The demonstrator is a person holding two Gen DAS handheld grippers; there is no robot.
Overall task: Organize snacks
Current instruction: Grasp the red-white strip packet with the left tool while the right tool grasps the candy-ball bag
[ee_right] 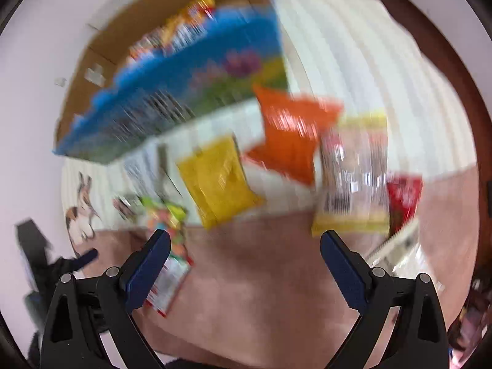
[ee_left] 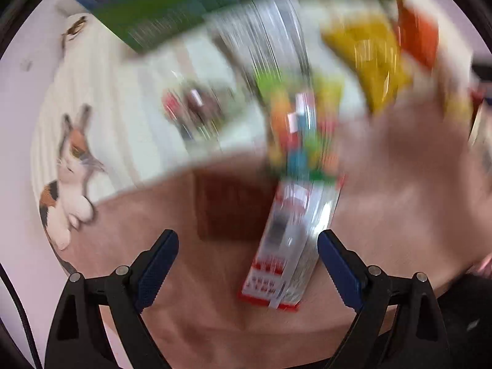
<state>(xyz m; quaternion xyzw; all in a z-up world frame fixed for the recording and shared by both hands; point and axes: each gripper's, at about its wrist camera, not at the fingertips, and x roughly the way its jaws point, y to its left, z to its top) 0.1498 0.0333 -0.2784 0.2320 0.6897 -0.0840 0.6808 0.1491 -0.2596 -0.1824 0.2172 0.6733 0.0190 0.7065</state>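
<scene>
Snack packets lie scattered on a cat-print mat (ee_left: pixel 77 141), both views blurred by motion.
Left gripper (ee_left: pixel 247 247) has jaws spread wide, and a long colourful candy packet (ee_left: pixel 295 215) lies between them, untouched. Right gripper (ee_right: pixel 245 247) is equally wide and holds nothing; ahead of its jaws lie a yellow packet (ee_right: pixel 216 181), an orange packet (ee_right: pixel 292 136) and a blue box (ee_right: pixel 190 92).
</scene>
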